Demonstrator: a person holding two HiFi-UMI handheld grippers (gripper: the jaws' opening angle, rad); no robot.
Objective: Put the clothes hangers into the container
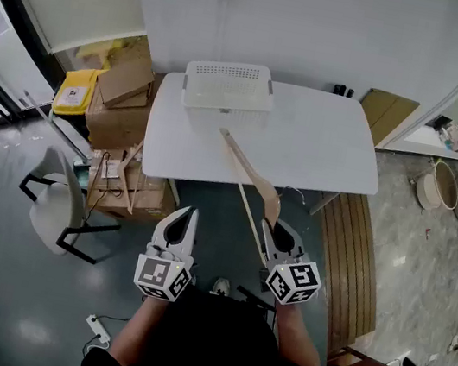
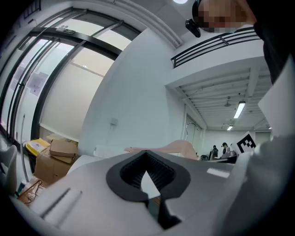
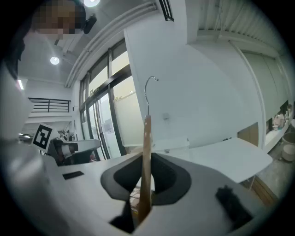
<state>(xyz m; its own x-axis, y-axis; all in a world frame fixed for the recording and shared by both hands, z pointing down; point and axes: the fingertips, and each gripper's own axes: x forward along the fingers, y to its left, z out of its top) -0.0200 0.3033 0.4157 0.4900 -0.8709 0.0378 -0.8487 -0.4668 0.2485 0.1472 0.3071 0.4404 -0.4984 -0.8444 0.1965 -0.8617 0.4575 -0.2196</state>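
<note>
A white perforated container (image 1: 228,88) stands at the far edge of the white table (image 1: 322,150). My right gripper (image 1: 268,226) is shut on one end of a wooden clothes hanger (image 1: 243,176). The hanger slants up and left over the table's front edge toward the container. In the right gripper view the hanger (image 3: 146,152) stands edge-on between the jaws of the right gripper (image 3: 144,186), its metal hook (image 3: 150,87) on top. My left gripper (image 1: 181,215) hovers beside it, in front of the table, shut and holding nothing. The left gripper view shows the left gripper (image 2: 148,177) and the hanger (image 2: 173,148) beyond it.
Cardboard boxes (image 1: 124,107) and a yellow box (image 1: 75,91) are stacked left of the table. A white chair (image 1: 54,201) stands on the floor at the left. A slatted wooden bench (image 1: 357,262) lies at the right. A power strip (image 1: 98,328) lies near the person's feet.
</note>
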